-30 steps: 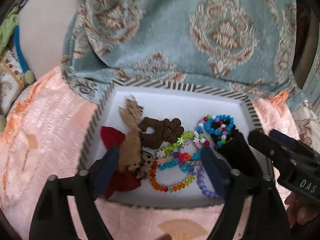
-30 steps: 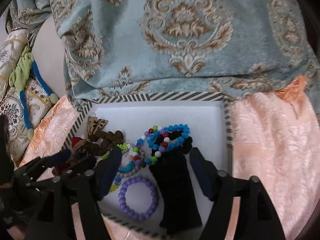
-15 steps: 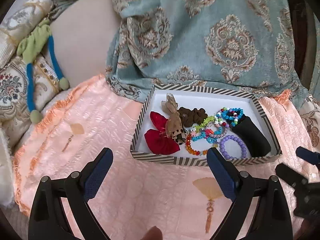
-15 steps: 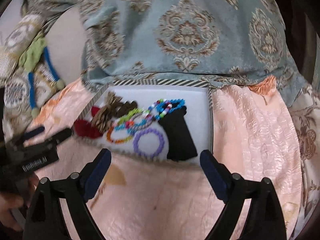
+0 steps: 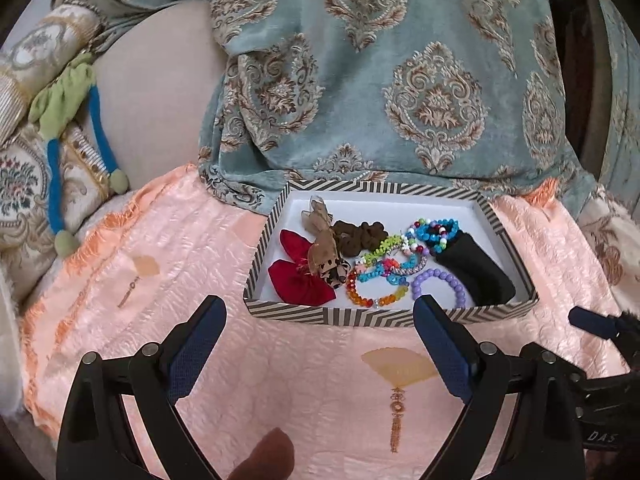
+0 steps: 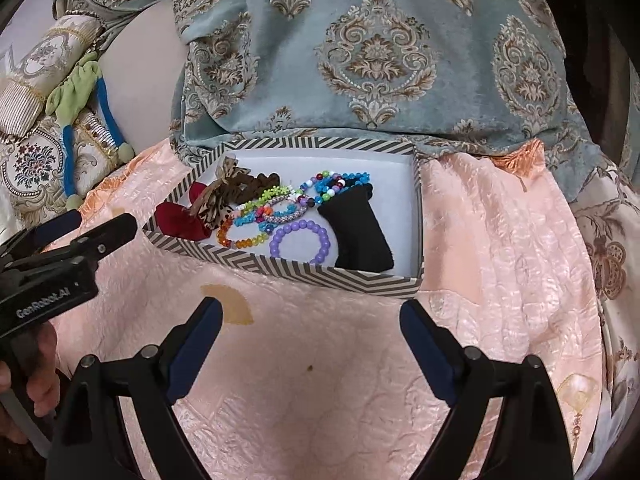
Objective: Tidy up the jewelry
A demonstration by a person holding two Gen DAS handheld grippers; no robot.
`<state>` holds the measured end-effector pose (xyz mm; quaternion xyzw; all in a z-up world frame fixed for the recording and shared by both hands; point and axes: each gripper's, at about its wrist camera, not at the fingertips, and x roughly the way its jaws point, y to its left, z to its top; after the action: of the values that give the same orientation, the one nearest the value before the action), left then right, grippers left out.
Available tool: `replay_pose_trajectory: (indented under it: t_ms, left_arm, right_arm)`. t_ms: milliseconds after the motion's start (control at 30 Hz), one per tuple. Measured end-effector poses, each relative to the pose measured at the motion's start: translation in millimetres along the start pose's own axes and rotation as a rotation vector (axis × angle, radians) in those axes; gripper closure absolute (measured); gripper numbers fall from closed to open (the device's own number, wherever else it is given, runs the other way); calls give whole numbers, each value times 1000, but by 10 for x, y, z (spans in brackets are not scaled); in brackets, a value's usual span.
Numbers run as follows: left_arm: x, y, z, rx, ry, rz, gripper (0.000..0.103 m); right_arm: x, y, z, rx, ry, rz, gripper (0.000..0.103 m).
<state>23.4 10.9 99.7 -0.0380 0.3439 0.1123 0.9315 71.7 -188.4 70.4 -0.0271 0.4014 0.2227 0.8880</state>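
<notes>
A peach-pink embossed bedspread [image 5: 320, 380], fringed along its edges and printed with gold fans, covers the surface. Behind it hangs a blue-green damask cloth [image 5: 380, 72] with tan medallions. At the far left lie embroidered cushions [image 5: 24, 184] and one green-and-blue soft toy [image 5: 68, 120].

One shallow box [image 5: 384, 316] with black-and-white striped walls and a white floor sits on the bedspread, its back edge against the damask cloth. It holds all the jewelry in view. One red fabric bow [image 5: 298, 276] lies at the left end, with one tan leopard-print bow [image 5: 326, 256] on top of it. One dark brown scrunchie [image 5: 360, 236] sits behind them. In the middle is a tangle of bright beaded bracelets [image 5: 390, 264]; how many are in it cannot be told. One rainbow glass-bead bracelet [image 5: 376, 294] lies by the front wall, and one lilac bead bracelet [image 5: 440, 286] lies just beside it. One blue mixed-bead bracelet [image 5: 436, 232] rests at the back, touching the top of one black fabric piece [image 5: 476, 276] that fills the right end.

The left gripper [image 5: 320, 328] hovers over the bedspread just in front of the box, jaws spread wide and holding nothing. The right gripper [image 6: 310, 324] hangs likewise before the box's front wall, jaws wide apart and empty. Each gripper shows at the edge of the other's view.
</notes>
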Motion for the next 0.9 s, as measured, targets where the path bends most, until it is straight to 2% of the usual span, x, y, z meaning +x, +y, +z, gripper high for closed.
replay_pose_trajectory:
  t_ms: [133, 400, 900]
  left_arm:
    - [39, -9, 0, -26, 42, -62, 21]
    - [71, -90, -86, -15, 75, -27, 21]
    - [122, -84, -138, -3, 98, -10, 21]
  right_arm:
    - [14, 31, 9, -6, 0, 3, 10]
    - [47, 63, -9, -19, 13, -6, 10]
    - [43, 99, -33, -37, 17, -17, 10]
